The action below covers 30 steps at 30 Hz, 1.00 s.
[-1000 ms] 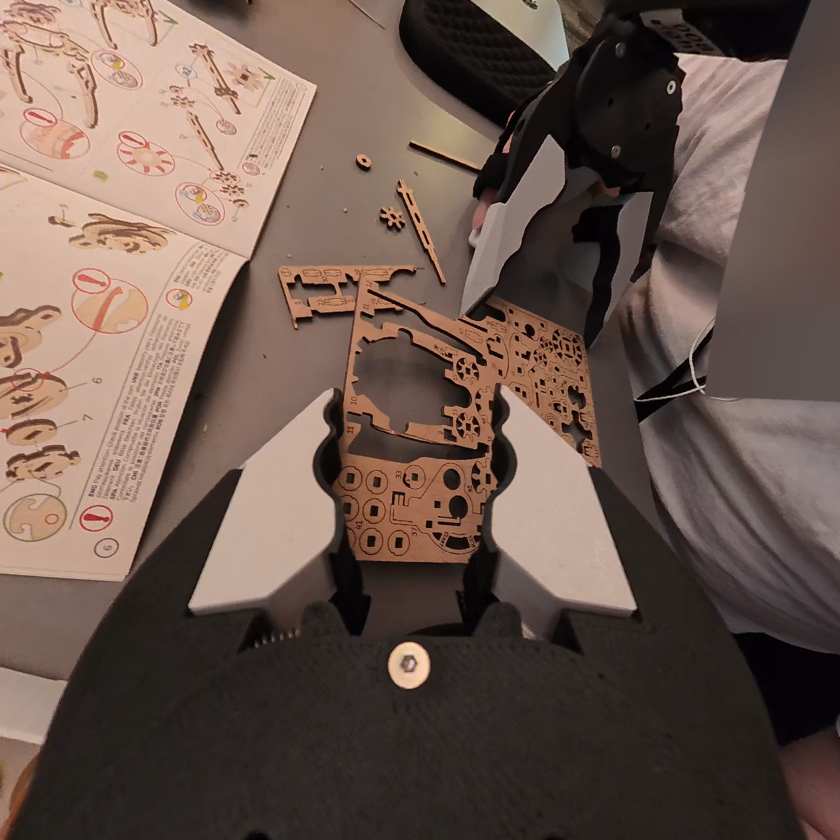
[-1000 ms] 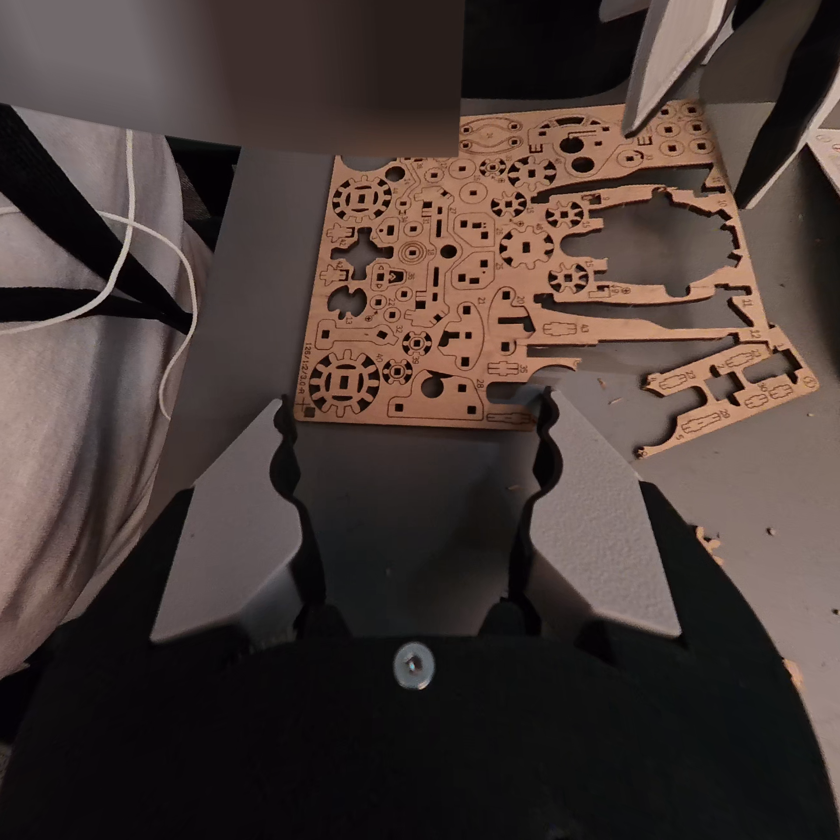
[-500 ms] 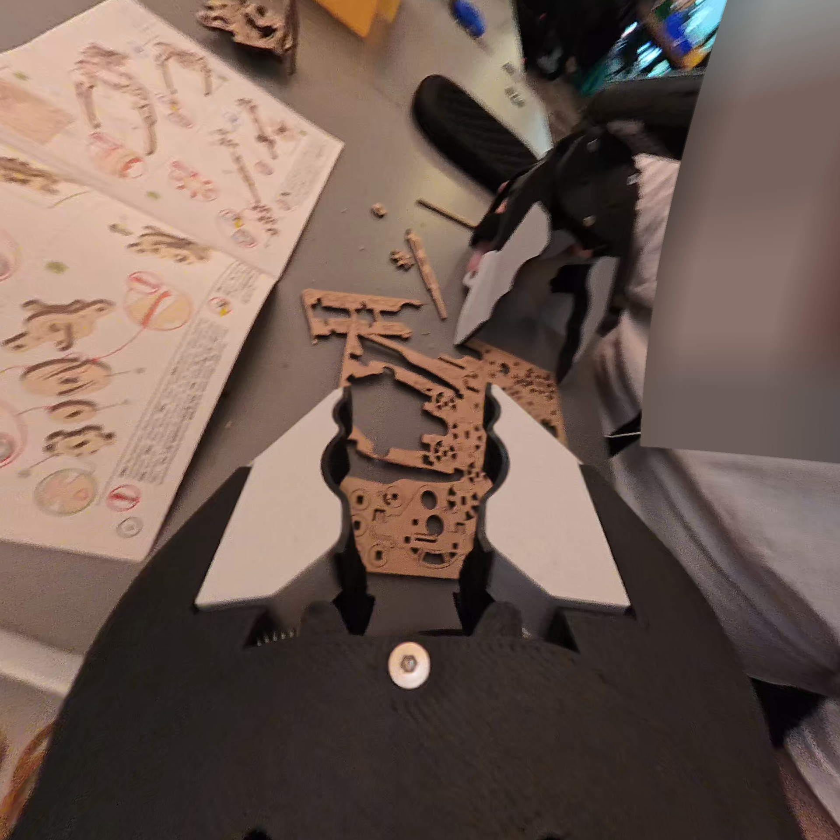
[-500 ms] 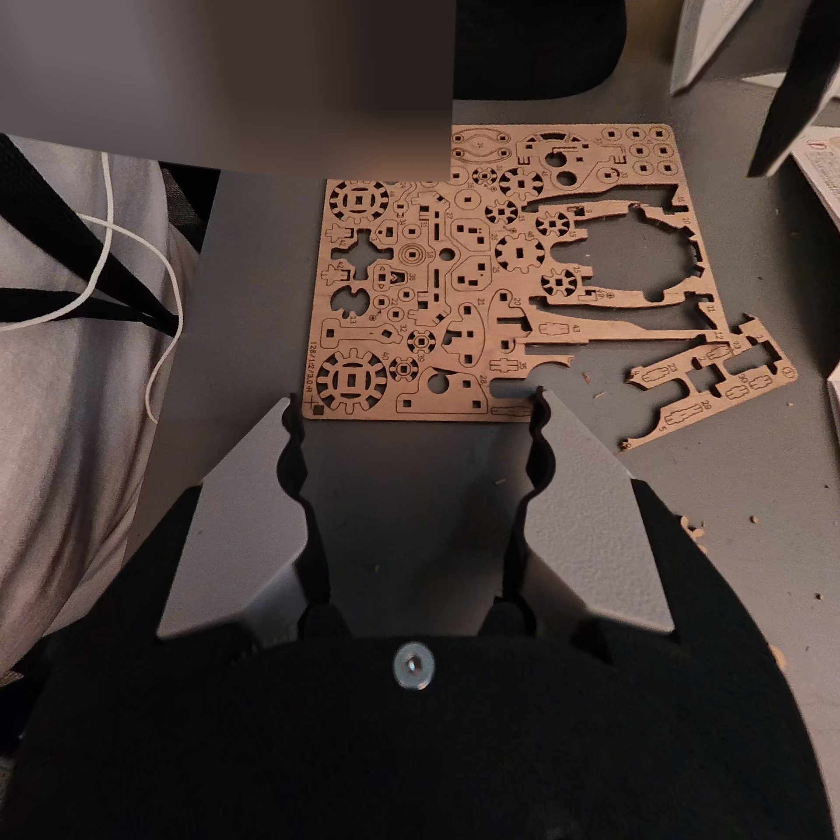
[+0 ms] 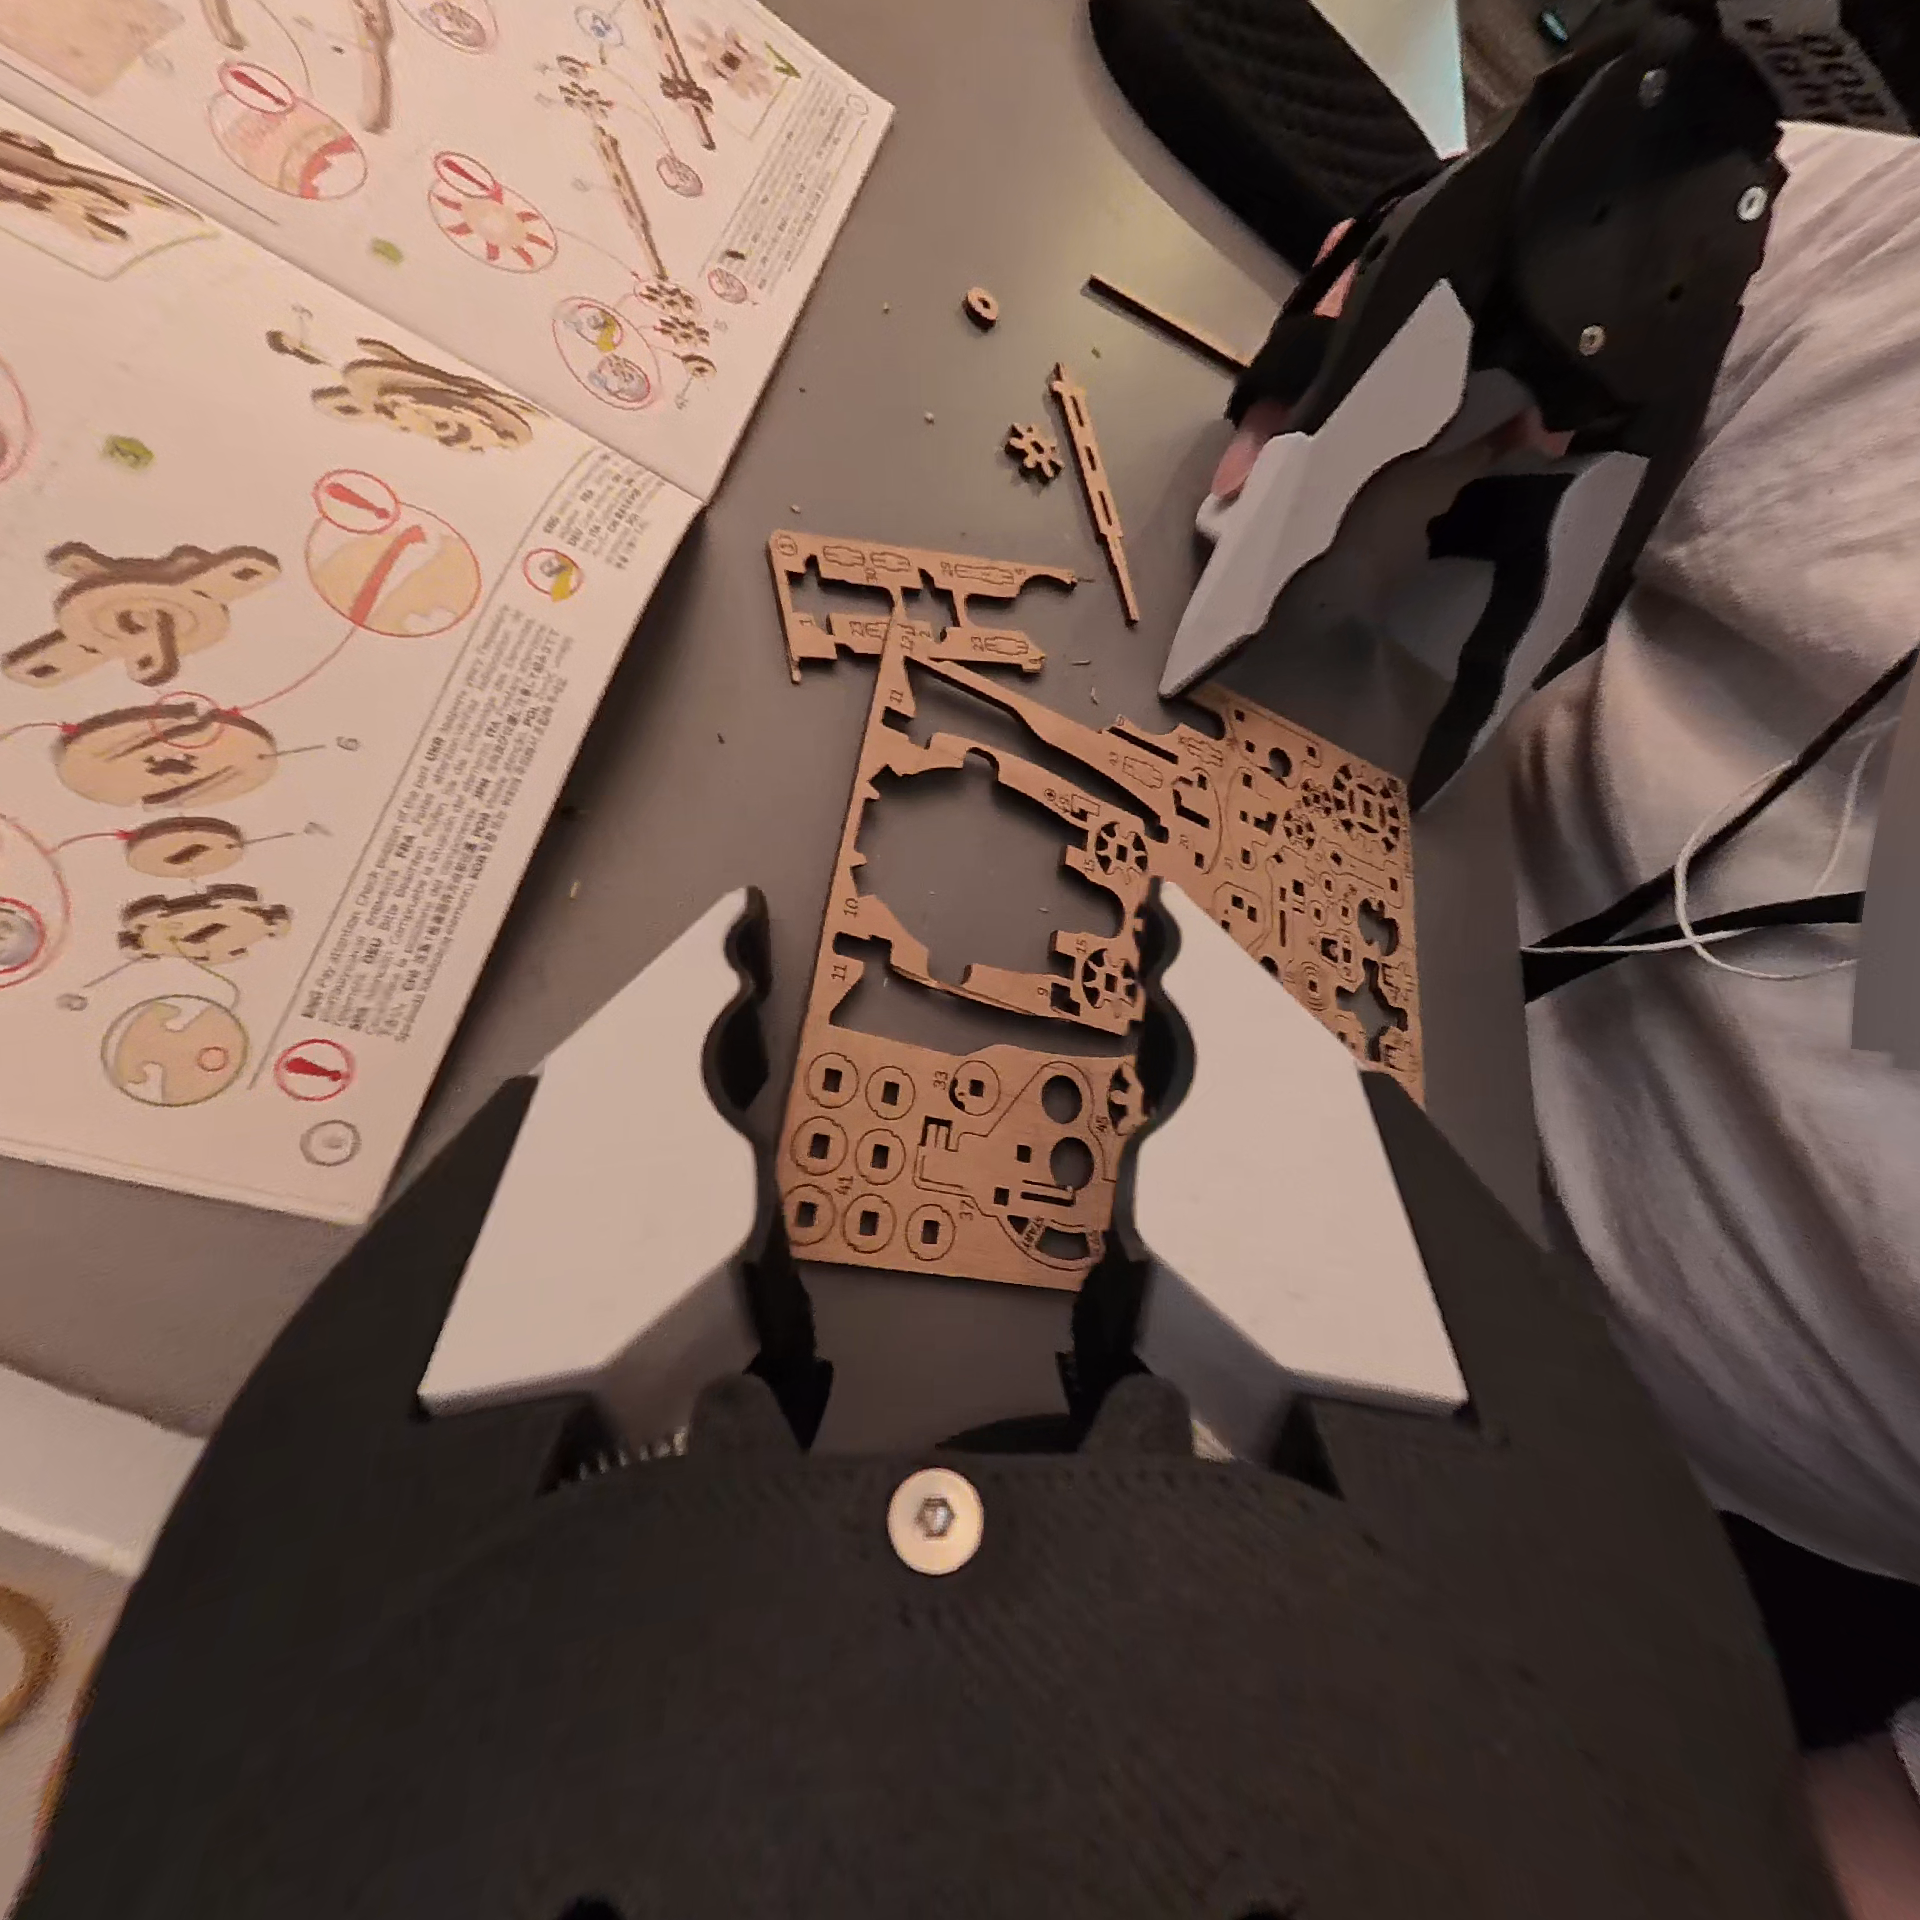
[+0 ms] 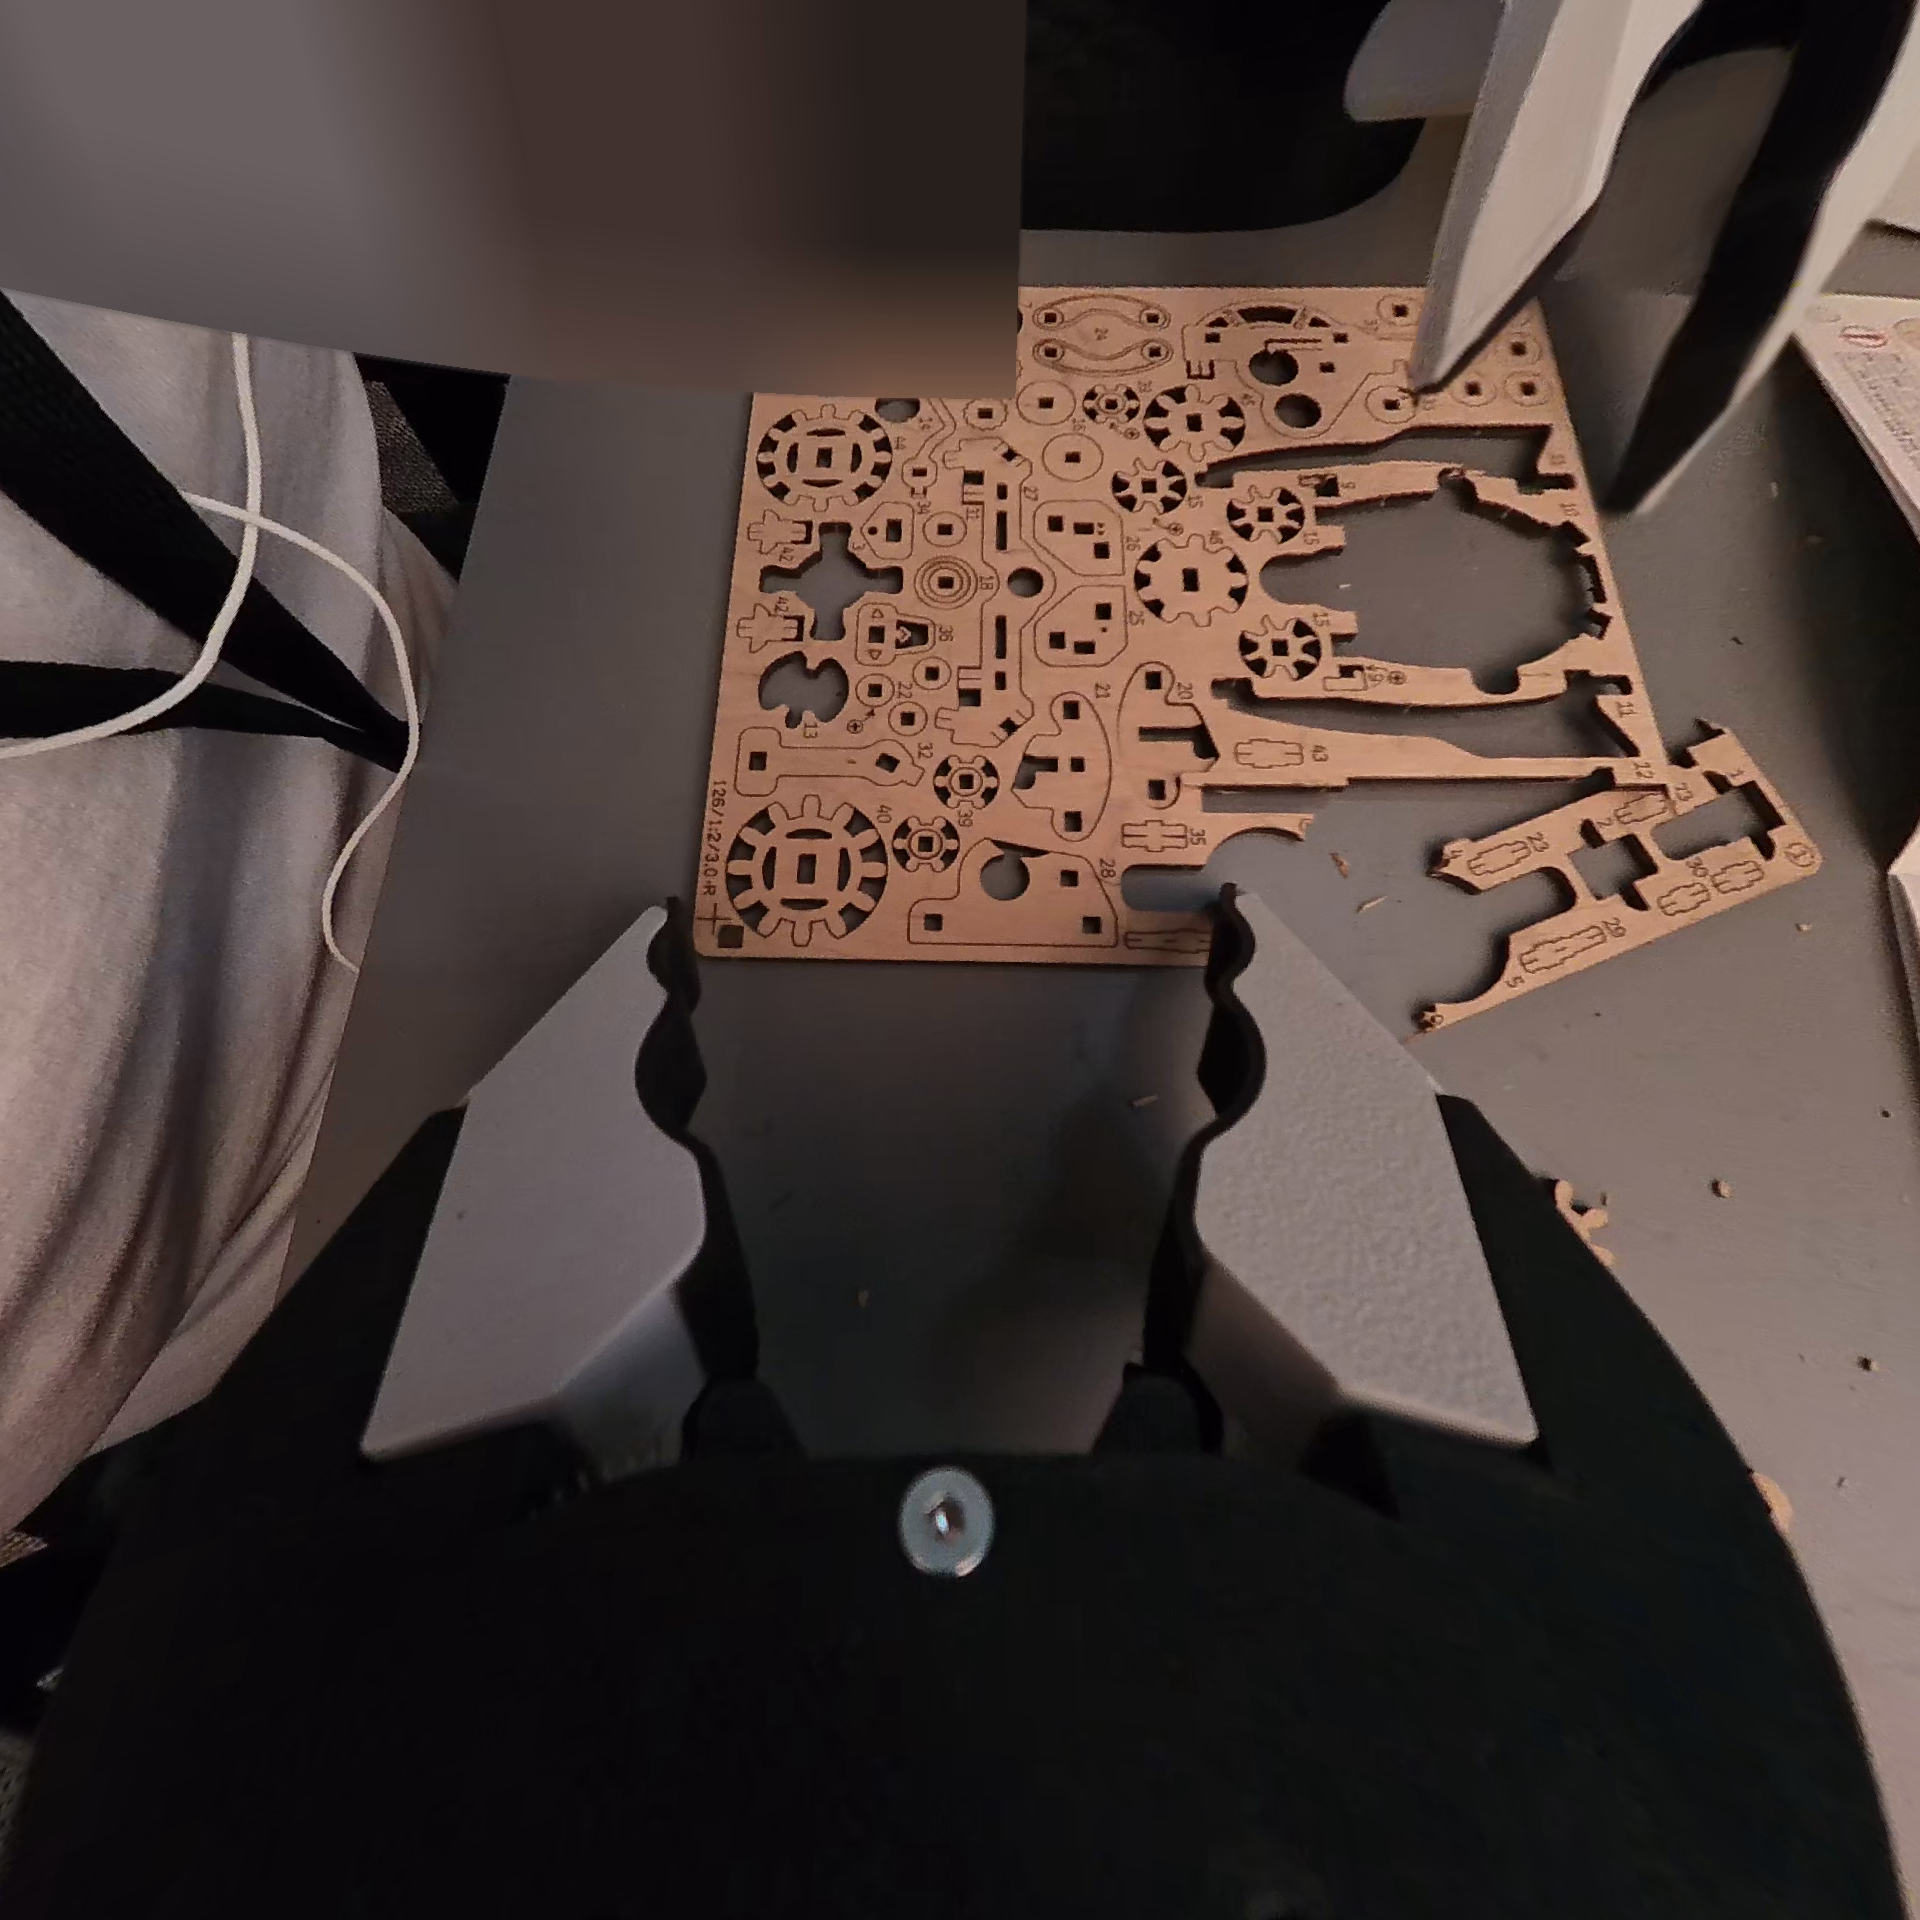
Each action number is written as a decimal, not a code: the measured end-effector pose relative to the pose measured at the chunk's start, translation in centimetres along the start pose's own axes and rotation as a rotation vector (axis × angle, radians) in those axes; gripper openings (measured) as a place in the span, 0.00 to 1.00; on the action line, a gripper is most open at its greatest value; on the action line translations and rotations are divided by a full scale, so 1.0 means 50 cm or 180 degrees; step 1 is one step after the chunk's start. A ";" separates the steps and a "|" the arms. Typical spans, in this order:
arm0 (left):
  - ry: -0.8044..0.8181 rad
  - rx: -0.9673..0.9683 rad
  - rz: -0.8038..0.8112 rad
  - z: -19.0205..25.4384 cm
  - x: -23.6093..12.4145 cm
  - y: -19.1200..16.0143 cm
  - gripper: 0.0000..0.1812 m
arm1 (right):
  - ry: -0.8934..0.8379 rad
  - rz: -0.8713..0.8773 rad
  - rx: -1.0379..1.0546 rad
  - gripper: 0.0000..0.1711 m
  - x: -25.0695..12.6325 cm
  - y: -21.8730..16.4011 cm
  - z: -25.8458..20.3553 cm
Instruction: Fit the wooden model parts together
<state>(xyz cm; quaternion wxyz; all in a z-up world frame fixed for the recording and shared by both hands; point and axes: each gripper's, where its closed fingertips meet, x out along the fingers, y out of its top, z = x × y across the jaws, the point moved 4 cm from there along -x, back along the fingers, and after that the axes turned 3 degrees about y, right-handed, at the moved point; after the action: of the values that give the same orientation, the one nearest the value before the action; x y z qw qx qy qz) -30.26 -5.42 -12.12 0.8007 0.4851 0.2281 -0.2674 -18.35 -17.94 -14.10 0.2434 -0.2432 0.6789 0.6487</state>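
A laser-cut wooden parts sheet (image 5: 935, 1174) lies flat on the grey table (image 5: 727, 790), also in the right wrist view (image 6: 1039, 644). A broken-off frame piece (image 5: 904, 613) lies at its end, also in the right wrist view (image 6: 1621, 883). My left gripper (image 5: 951, 904) is open and empty, straddling the sheet's end; in the right wrist view (image 6: 1527, 436) one fingertip (image 6: 1429, 374) touches the sheet's far corner. My right gripper (image 6: 948, 914) is open and empty, its tips at the sheet's near edge; it also shows in the left wrist view (image 5: 1304, 743).
An open instruction booklet (image 5: 312, 520) covers the table to the left. A small gear (image 5: 1034, 449), a slotted stick (image 5: 1091, 488), a ring (image 5: 979, 307) and a thin stick (image 5: 1164, 322) lie loose beyond the sheet. A person in a white shirt (image 5: 1714, 935) sits against the table edge. Wood crumbs (image 6: 1579, 1216) lie scattered. My left tips are about 15 centimetres from the slotted stick (image 5: 1091, 488), my right tips only 7 centimetres.
My left gripper pulled up and back from the sheet, then came down over its end again. My right gripper backed off slightly and returned. Both stayed open.
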 end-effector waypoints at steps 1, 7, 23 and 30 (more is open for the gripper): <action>-0.0073 -0.0007 -0.0034 0.005 0.002 -0.003 0.36 | 0.0001 0.0000 -0.0002 0.57 0.000 0.000 0.000; -0.0143 -0.0009 -0.0045 0.016 0.002 -0.003 0.38 | -0.0001 -0.0001 -0.0011 0.57 0.000 0.000 -0.001; -0.0185 -0.0022 0.0129 0.020 -0.011 0.010 0.36 | -0.0008 0.0002 -0.0026 0.58 0.001 0.000 0.000; -0.0190 -0.0003 0.0170 0.022 -0.014 0.014 0.35 | -0.0033 0.0002 -0.0028 0.59 0.001 0.000 0.003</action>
<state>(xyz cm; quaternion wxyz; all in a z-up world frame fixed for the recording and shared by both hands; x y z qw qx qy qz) -30.22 -6.02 -10.74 0.8143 0.4825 0.1912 -0.2601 -18.36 -17.81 -14.14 0.2457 -0.2408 0.6748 0.6530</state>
